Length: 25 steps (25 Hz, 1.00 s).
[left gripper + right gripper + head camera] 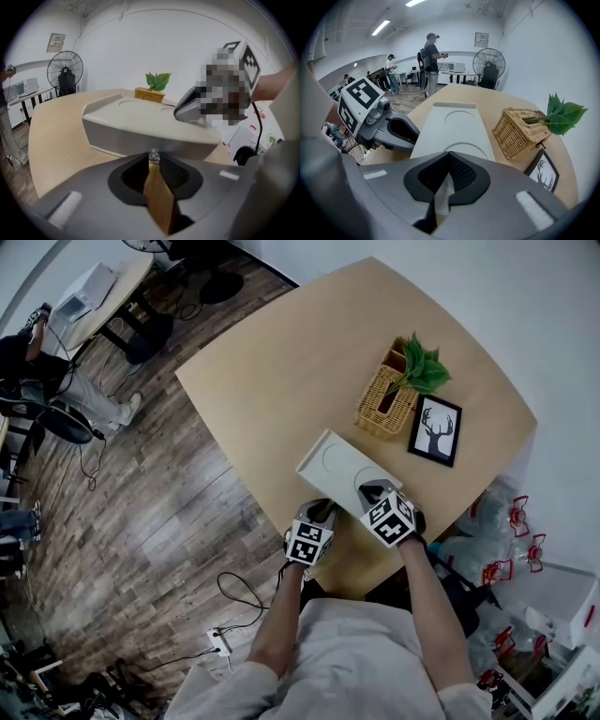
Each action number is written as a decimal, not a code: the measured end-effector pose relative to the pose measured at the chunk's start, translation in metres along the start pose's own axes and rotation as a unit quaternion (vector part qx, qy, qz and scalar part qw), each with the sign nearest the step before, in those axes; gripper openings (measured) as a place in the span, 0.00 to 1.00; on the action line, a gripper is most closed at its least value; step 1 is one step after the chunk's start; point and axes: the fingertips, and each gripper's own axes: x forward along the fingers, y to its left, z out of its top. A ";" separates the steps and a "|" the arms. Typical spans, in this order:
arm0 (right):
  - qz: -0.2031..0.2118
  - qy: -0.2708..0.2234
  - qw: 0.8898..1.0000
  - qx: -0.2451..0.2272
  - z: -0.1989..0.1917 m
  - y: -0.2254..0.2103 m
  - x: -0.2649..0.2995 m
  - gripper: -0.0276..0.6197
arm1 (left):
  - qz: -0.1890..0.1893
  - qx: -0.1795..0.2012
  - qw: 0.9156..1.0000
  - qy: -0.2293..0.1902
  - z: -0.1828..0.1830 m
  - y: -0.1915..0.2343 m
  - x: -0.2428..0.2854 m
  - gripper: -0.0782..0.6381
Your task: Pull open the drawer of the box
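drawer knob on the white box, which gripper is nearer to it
Left. The left gripper has its jaws shut on the drawer knob; the right gripper rests on top of the white box.

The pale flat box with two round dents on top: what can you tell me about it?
The flat, off-white box looks like matte plastic, with rounded edges and two shallow round recesses in its top. It lies flat near the edge of the light wooden table, close to a woven wicker basket but apart from it. A small clear knob sits on its front face, and the left gripper is closed on it. The right gripper, shut, rests on the top. No drawer shows pulled out.
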 end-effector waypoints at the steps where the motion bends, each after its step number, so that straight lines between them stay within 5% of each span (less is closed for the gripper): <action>1: 0.000 0.000 1.000 0.000 0.000 0.000 0.000 0.05 | 0.001 0.001 1.000 0.001 0.001 0.000 -0.001 0.29; 25: -0.002 0.001 1.000 0.002 -0.001 -0.002 0.000 0.05 | 0.006 -0.005 1.000 0.006 -0.010 -0.001 -0.011 0.28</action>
